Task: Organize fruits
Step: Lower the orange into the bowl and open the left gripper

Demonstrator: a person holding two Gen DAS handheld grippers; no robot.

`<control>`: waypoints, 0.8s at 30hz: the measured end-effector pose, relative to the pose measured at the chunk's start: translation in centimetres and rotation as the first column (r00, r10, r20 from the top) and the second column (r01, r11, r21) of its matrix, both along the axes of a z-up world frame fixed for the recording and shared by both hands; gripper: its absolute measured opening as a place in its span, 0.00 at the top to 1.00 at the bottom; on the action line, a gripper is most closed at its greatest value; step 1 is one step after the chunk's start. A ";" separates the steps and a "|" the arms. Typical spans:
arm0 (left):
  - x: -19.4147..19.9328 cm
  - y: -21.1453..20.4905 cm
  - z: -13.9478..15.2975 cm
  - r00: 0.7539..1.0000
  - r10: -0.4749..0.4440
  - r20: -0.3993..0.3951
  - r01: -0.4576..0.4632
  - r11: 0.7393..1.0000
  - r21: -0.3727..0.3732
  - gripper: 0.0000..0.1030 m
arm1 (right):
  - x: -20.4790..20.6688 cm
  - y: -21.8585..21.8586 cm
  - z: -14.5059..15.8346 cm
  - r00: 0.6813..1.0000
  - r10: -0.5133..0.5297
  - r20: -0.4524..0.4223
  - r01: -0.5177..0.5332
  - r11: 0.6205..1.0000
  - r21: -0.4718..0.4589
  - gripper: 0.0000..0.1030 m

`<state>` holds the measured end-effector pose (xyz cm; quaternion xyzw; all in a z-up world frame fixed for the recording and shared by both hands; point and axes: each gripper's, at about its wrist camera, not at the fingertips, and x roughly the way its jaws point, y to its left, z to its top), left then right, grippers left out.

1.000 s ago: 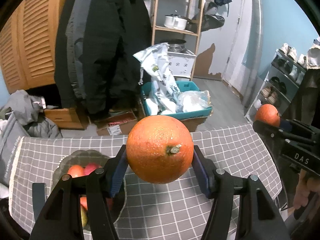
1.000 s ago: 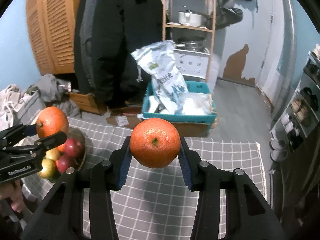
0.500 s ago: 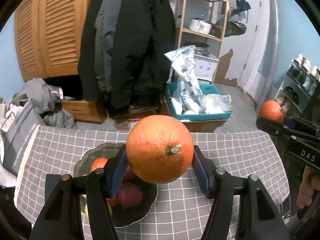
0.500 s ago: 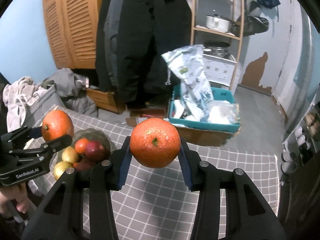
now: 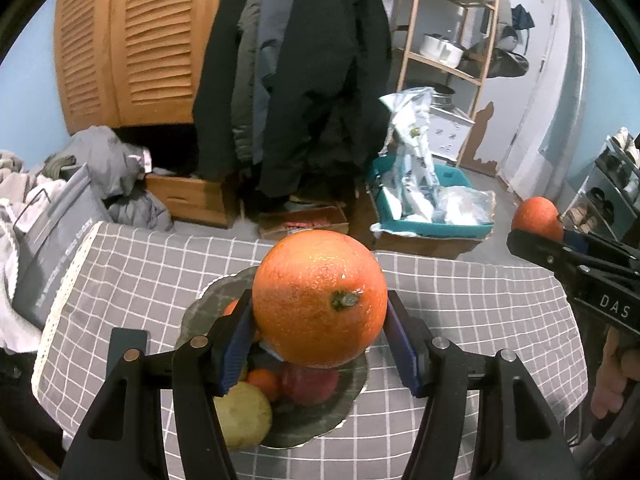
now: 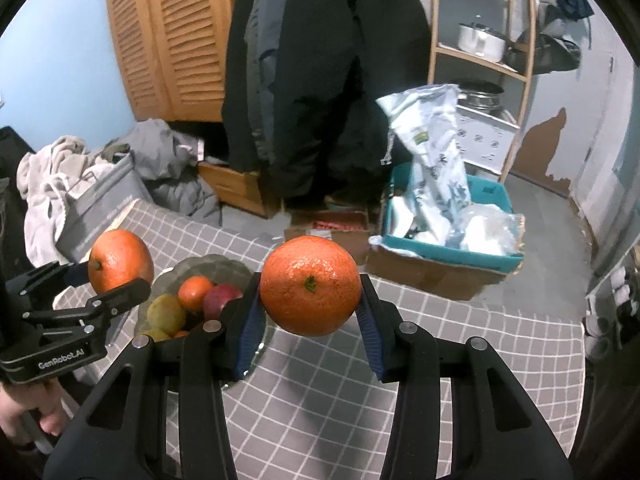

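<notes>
Nearest the left wrist camera, the left gripper (image 5: 320,344) clamps a large orange (image 5: 320,298) between its blue pads, stem end facing the lens. Directly below and behind it sits a grey scalloped bowl (image 5: 320,420) on a grey checked tablecloth (image 5: 460,300), holding a yellow-green fruit (image 5: 242,414), a red apple (image 5: 310,384) and a small mandarin (image 5: 264,382).

In the right wrist view, the right gripper (image 6: 310,320) grips a second orange (image 6: 310,286) the same way, raised above the cloth just right of the bowl. The left gripper appears at that view's left edge, its orange hanging over the bowl's near-left rim, with a hand (image 6: 24,412) on its handle.

Beyond the table's far edge lie a teal crate (image 6: 488,196) stuffed with plastic bags, a cardboard box, and heaped grey clothing (image 6: 168,168). Farther back hang dark coats (image 6: 320,60) beside louvred wooden doors (image 6: 168,32), and a wooden shelf unit (image 6: 480,48) carries metal pots.
</notes>
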<state>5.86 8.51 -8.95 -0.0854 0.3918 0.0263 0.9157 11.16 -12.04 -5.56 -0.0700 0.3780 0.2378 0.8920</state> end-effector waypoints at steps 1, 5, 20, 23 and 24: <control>0.0 0.3 -0.2 1.000 0.003 -0.004 -0.003 1.000 -0.002 0.39 | 0.1 0.5 -0.2 1.000 0.007 -0.003 -0.007 1.000 -0.003 0.58; 0.2 1.7 -1.3 1.000 0.013 -0.028 -0.014 1.000 -0.019 0.39 | 0.3 2.1 -0.9 0.999 0.032 -0.018 -0.032 0.999 0.000 0.58; 2.5 4.6 -8.8 0.976 0.025 -0.217 -0.043 0.996 -0.082 0.39 | 1.8 7.1 -7.3 0.986 0.086 -0.145 -0.092 0.995 -0.036 0.58; 2.9 4.8 -10.1 0.969 0.027 -0.246 -0.052 0.994 -0.094 0.38 | 1.9 7.7 -8.7 0.982 0.089 -0.169 -0.100 0.994 -0.053 0.58; 3.0 4.8 -10.4 0.966 0.027 -0.256 -0.053 0.994 -0.094 0.38 | 1.9 7.8 -9.0 0.980 0.090 -0.175 -0.101 0.993 -0.056 0.58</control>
